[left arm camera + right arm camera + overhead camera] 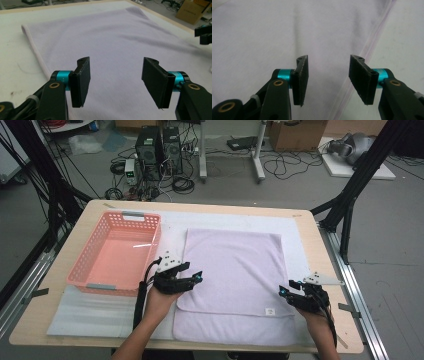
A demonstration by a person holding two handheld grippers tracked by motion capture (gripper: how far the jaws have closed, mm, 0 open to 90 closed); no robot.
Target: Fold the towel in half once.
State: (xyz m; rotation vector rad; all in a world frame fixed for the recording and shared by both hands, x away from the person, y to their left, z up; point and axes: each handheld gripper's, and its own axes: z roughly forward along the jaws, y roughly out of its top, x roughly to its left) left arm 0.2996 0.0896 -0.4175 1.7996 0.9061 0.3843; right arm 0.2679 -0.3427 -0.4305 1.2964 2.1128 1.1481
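Observation:
A pale lilac towel lies folded on the white mat, its upper layer stopping short of the near edge, with a small white label near that layer's front edge. My left gripper hovers open over the towel's left edge, nothing between its pads. My right gripper hovers open at the towel's right edge, above the hem, nothing between its fingers. The towel spreads ahead of the left jaws, and the right gripper shows at the far right.
A pink plastic basket stands empty on the left of the table. A white mat covers the wooden tabletop. Black frame posts, computers and cables stand on the floor beyond the far edge.

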